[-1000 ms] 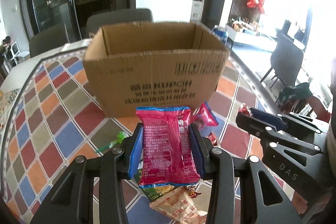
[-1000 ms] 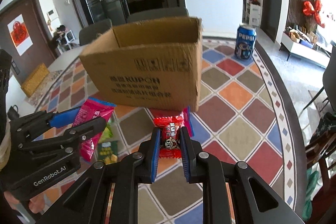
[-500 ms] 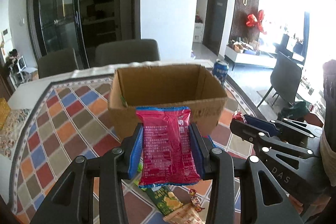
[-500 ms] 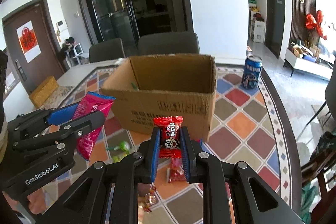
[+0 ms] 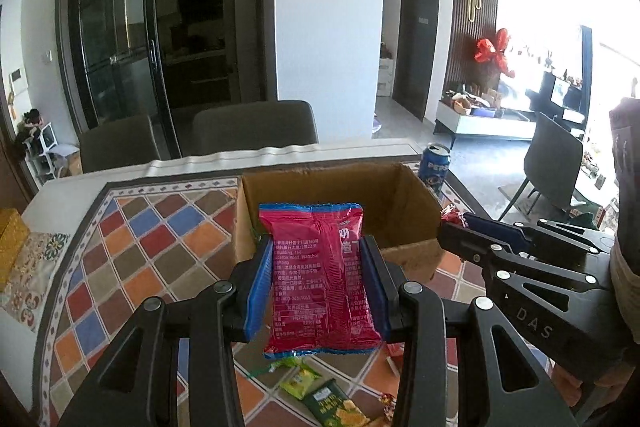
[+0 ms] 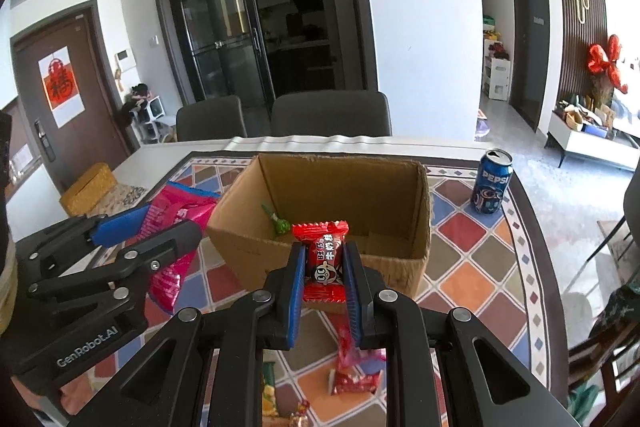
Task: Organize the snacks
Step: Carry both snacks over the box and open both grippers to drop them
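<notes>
My left gripper (image 5: 318,263) is shut on a pink snack packet (image 5: 320,279), held upright just in front of an open cardboard box (image 5: 416,215). My right gripper (image 6: 322,263) is shut on a small red candy packet (image 6: 322,259), above the near wall of the same box (image 6: 400,267). A green lollipop (image 6: 278,223) lies inside the box. Each gripper shows in the other's view: the right gripper (image 5: 460,227) at the right, the left gripper (image 6: 160,223) at the left with the pink packet (image 6: 176,215).
A blue Pepsi can (image 6: 491,183) stands right of the box on the patterned tablecloth (image 6: 472,279). Loose snacks lie below the grippers: green packets (image 5: 328,393) and red candies (image 6: 354,379). Two grey chairs (image 6: 332,113) stand behind the table. A yellow box (image 6: 88,187) sits at the left.
Both grippers have risen with their packets, so the box now appears lower and its inside shows. Both grips are unchanged.
</notes>
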Demonstrator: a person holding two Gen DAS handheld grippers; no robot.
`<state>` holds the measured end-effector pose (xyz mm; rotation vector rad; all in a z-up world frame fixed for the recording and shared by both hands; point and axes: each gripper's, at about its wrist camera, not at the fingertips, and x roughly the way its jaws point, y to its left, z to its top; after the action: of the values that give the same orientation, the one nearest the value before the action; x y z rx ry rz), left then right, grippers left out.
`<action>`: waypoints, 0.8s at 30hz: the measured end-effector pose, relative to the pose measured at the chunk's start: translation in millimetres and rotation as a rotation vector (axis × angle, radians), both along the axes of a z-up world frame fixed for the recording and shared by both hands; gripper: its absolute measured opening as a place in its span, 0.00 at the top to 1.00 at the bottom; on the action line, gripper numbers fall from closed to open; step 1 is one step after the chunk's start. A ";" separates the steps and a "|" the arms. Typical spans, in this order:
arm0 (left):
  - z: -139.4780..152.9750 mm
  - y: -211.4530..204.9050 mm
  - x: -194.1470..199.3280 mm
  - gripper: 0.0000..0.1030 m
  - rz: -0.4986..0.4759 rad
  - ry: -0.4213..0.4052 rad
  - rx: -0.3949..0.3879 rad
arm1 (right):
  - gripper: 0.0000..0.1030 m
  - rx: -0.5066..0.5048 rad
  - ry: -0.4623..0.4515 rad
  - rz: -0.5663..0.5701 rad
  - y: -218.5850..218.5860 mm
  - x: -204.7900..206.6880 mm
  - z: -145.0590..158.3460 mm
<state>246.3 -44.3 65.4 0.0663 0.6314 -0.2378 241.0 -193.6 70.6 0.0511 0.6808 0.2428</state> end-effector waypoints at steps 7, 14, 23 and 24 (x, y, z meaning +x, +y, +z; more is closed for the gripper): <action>-0.9 -0.2 27.3 0.60 0.003 -0.003 0.023 | 0.81 -0.021 -0.005 -0.017 2.2 22.3 5.7; -8.8 -1.1 54.2 0.60 -0.002 0.017 0.031 | 0.81 -0.041 0.002 -0.021 4.7 46.4 3.6; -22.2 -7.3 87.6 0.59 -0.003 0.051 0.050 | 0.81 -0.046 0.043 -0.024 5.7 79.6 -11.3; -22.6 -8.7 90.9 0.59 -0.001 0.054 0.052 | 0.81 -0.047 0.047 -0.025 5.3 83.1 -12.9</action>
<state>337.2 -53.0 42.9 0.1100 0.6916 -0.2246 324.1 -188.3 57.7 0.0204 0.7320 0.2022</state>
